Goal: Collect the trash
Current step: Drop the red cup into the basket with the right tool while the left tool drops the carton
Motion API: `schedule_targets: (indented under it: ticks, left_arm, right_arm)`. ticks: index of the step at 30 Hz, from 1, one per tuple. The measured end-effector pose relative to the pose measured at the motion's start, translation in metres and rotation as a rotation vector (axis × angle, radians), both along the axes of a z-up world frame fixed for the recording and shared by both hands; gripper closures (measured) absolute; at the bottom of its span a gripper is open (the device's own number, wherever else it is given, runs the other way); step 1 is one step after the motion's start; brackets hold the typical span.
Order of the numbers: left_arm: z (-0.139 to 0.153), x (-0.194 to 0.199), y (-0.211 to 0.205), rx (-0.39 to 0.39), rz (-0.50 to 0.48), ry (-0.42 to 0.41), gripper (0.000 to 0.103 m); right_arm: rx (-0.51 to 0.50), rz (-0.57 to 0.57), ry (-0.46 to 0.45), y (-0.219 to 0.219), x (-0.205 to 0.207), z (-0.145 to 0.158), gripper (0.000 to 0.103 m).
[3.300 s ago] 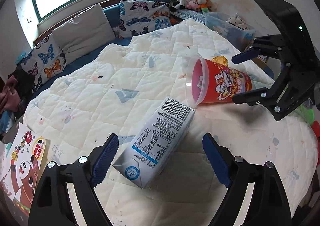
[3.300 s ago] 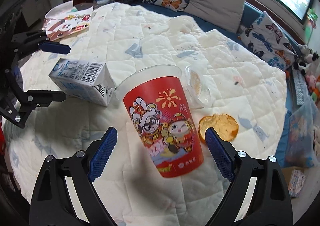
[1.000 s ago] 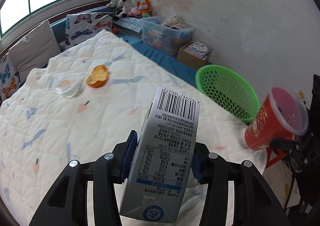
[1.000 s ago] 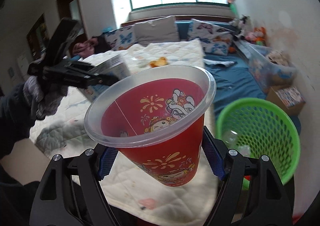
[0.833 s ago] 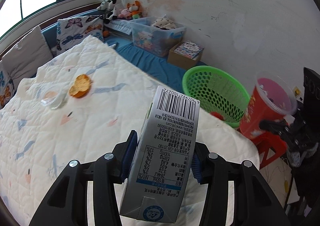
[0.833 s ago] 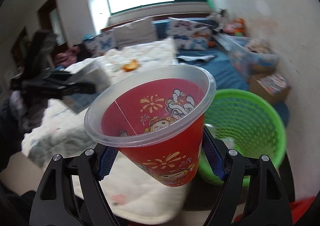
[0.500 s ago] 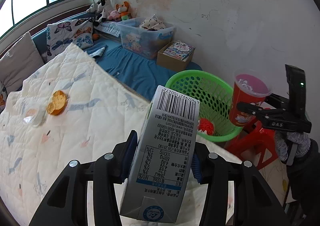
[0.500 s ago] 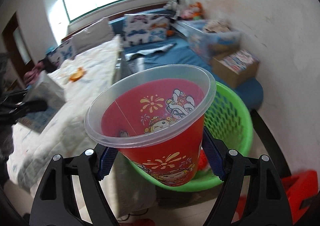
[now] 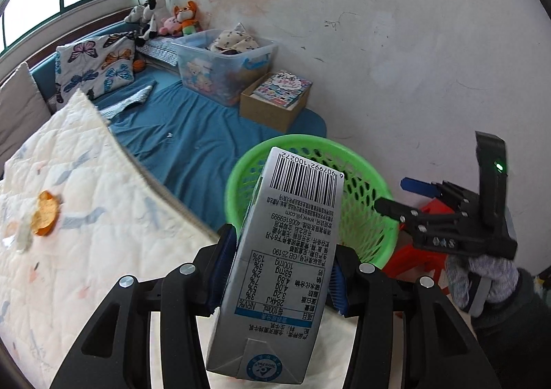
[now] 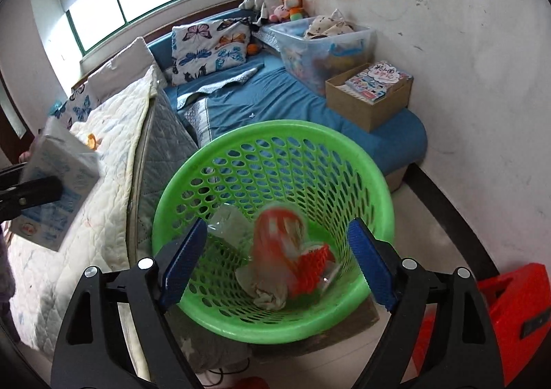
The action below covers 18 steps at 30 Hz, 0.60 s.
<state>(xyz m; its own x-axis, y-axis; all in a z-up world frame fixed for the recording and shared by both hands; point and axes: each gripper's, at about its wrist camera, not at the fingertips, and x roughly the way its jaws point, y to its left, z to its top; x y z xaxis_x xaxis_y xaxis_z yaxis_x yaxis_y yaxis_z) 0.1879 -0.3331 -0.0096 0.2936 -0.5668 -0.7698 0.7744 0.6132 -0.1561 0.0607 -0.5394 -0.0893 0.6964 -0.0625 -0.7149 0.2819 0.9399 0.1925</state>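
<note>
My left gripper (image 9: 279,273) is shut on a grey milk carton (image 9: 286,251), barcode end forward, held in front of the green mesh basket (image 9: 373,182). The carton (image 10: 58,179) also shows at the left of the right wrist view, over the bed edge. My right gripper (image 10: 279,263) hangs over the basket (image 10: 179,189) with its jaws opening and nothing pressed between its pads. Below them the red printed cup (image 10: 279,234), blurred, is dropping inside the basket among crumpled paper and clear plastic. In the left wrist view the right gripper (image 9: 403,198) is at the basket's right rim.
A white quilted bed (image 9: 86,251) with an orange food scrap (image 9: 44,213) lies left of the basket. A clear storage box (image 9: 224,62) and a cardboard box of books (image 9: 275,100) stand by the wall. A red stool (image 10: 509,313) sits right of the basket. A gloved hand (image 9: 482,279) holds the right gripper.
The right gripper has swung over the basket, opened and let go of the red cup, which now drops inside. The left gripper has carried the carton off the bed toward the basket.
</note>
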Motion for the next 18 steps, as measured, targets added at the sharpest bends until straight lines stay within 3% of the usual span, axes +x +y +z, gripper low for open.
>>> schedule_targets:
  ticks: [14, 18]
  left_arm:
    - [-0.020, -0.007, -0.067, -0.012, -0.045, 0.084, 0.056]
    - [-0.023, -0.008, -0.071, -0.016, -0.042, 0.097, 0.046]
  right_arm:
    - [0.040, -0.027, -0.076, -0.009, -0.050, 0.023, 0.018]
    - [0.046, -0.024, -0.093, -0.009, -0.054, 0.028, 0.018]
